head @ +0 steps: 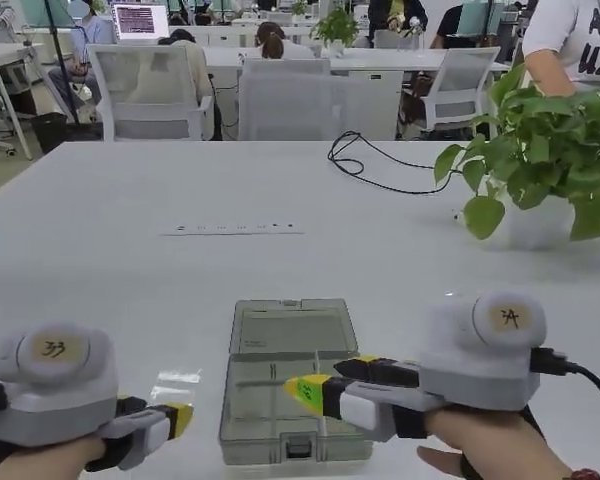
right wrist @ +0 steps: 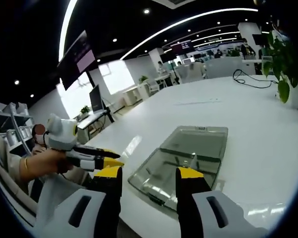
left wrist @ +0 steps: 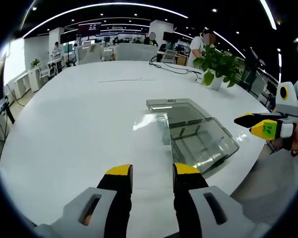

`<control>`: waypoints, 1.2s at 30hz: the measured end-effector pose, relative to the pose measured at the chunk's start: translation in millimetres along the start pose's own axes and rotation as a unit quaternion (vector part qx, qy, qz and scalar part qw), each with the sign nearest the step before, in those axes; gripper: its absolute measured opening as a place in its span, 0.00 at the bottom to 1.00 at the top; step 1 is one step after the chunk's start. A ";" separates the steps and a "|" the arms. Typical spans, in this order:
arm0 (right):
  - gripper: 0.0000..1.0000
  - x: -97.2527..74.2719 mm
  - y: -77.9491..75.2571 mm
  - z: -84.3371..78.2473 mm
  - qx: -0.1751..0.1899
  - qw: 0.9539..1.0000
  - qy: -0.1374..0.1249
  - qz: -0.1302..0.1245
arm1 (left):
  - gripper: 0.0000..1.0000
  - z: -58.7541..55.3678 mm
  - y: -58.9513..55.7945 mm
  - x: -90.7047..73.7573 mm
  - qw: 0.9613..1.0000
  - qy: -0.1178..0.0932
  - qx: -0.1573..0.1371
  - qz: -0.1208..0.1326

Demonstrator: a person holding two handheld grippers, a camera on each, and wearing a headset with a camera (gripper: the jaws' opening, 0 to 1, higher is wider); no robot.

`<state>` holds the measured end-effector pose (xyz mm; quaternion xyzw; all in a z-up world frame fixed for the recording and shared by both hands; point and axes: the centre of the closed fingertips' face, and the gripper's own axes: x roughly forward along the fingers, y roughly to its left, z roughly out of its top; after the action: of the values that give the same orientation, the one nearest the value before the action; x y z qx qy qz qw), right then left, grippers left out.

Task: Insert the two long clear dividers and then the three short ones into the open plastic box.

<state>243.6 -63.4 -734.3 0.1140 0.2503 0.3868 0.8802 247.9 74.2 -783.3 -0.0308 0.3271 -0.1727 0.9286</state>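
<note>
Hovering over the open plastic box (head: 260,412), the right gripper (head: 330,376) holds nothing, jaws apart; the left gripper (head: 170,418), just beside the box, matches.

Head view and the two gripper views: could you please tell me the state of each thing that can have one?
plastic box: open, lid laid back flat on the table.
clear pieces: lying flat on the table beside the box, not inserted.
left hand-held gripper: open, empty.
right hand-held gripper: open, empty.
cable: lying loose on the table.
laptop screen: lit.
</note>
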 end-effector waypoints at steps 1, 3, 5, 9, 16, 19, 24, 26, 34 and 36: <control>0.42 2.8 3.6 1.5 0.010 1.000 -0.005 0.005 | 0.30 2.5 -4.3 -3.4 1.000 -0.010 -0.002 -0.003; 0.41 7.7 9.3 4.0 0.029 0.999 -0.011 0.014 | 0.30 5.3 -10.8 -8.6 1.000 -0.020 -0.003 -0.008; 0.38 12.7 17.2 7.6 0.055 0.998 -0.018 0.027 | 0.30 9.2 -18.1 -12.8 0.999 -0.033 -0.008 -0.015; 0.34 21.0 28.5 14.5 0.088 0.995 -0.032 0.044 | 0.30 18.1 -32.6 -20.3 0.998 -0.059 -0.019 -0.032; 0.30 29.8 44.0 20.4 0.114 0.990 -0.043 0.065 | 0.30 34.0 -52.4 -29.4 0.992 -0.107 -0.020 -0.063; 0.28 31.6 50.1 21.4 0.114 0.990 -0.045 0.069 | 0.30 38.2 -58.7 -32.1 0.990 -0.121 -0.017 -0.074; 0.24 33.5 56.1 27.6 0.124 0.988 -0.060 0.076 | 0.30 42.2 -68.2 -35.3 0.987 -0.136 -0.006 -0.089; 0.22 34.2 56.8 28.5 0.122 0.988 -0.061 0.075 | 0.30 43.5 -71.8 -37.1 0.985 -0.142 -0.002 -0.094; 0.14 37.2 58.3 30.0 0.128 0.987 -0.064 0.073 | 0.30 44.2 -81.5 -38.8 0.983 -0.152 0.006 -0.107; 0.11 37.7 57.9 29.9 0.130 0.987 -0.064 0.070 | 0.30 44.3 -82.8 -38.9 0.982 -0.152 0.006 -0.109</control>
<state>245.0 3.3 -699.3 0.2696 0.2329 0.4038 0.8426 222.2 7.2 -711.3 -0.0867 0.1756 -0.2681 0.9433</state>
